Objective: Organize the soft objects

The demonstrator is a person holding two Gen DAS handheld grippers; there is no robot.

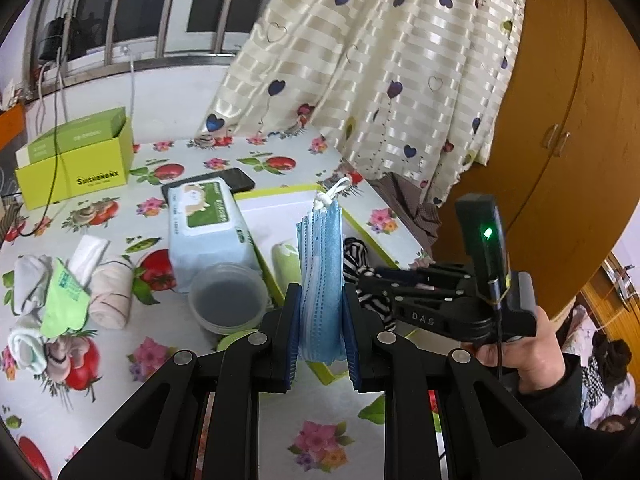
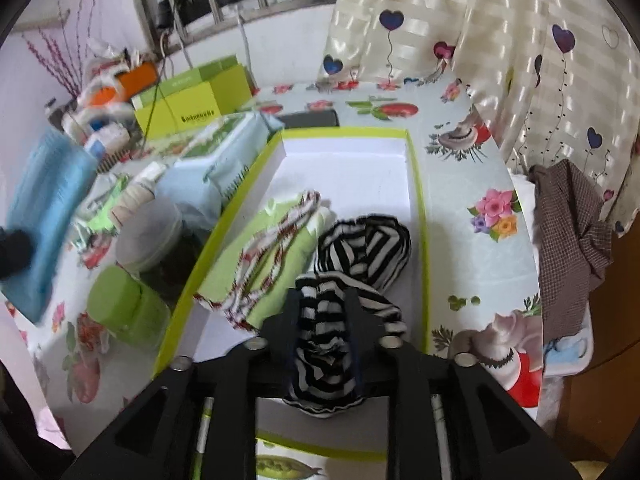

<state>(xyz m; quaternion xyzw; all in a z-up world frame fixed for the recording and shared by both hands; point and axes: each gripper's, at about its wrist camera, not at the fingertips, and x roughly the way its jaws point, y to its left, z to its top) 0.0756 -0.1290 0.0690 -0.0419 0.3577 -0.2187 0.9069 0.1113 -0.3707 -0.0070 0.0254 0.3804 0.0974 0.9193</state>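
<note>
My left gripper (image 1: 322, 292) is shut on a stack of blue face masks (image 1: 320, 256), held upright with the white ear loops (image 1: 330, 196) on top. It hovers at the near left corner of the green-rimmed white tray (image 2: 420, 216). My right gripper (image 2: 322, 296) is low inside that tray, jaws apart, with a black-and-white striped sock (image 2: 320, 352) lying loose between the fingers. A second striped sock (image 2: 368, 240) lies just beyond it. Beside them is a green cloth with red-and-white trim (image 2: 276, 248). The right gripper (image 1: 372, 280) also shows in the left wrist view, held by a hand (image 1: 528, 344).
Left of the tray stand a wet-wipes pack (image 1: 208, 232), a lidded plastic tub (image 1: 228, 300) and a green cup (image 2: 124, 308). Rolled socks and cloths (image 1: 108, 292) lie at the far left. A green box (image 1: 76, 164), phone (image 1: 236, 180), curtain (image 1: 380, 60) and wardrobe (image 1: 560, 120) border the table.
</note>
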